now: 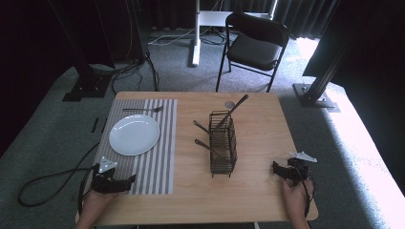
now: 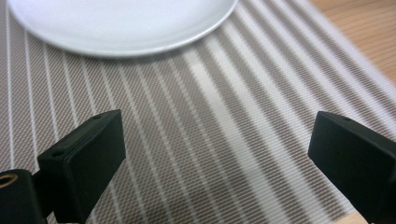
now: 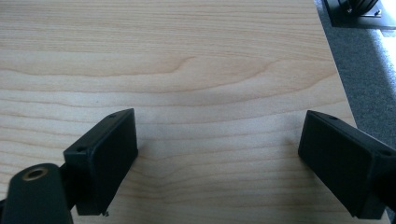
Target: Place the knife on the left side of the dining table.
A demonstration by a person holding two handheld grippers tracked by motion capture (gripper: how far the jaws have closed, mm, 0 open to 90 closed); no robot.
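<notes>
Worktop (image 1: pixel 258 191) carries a cutlery basket (image 1: pixel 223 143). Left hand-held gripper (image 1: pixel 125 181) and right hand-held gripper (image 1: pixel 277 168) rest near it, jaws wide apart, empty. Approach each utensil handle squarely.

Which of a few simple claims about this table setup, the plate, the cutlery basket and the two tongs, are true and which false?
1. The white plate sits on the striped placemat. True.
2. The left tongs grip the plate. False: they are open, over the mat.
3. The wire basket holds utensils. True.
4. The right tongs hold a fork. False: open and empty above bare wood.
5. A fork lies beyond the plate. True.
</notes>
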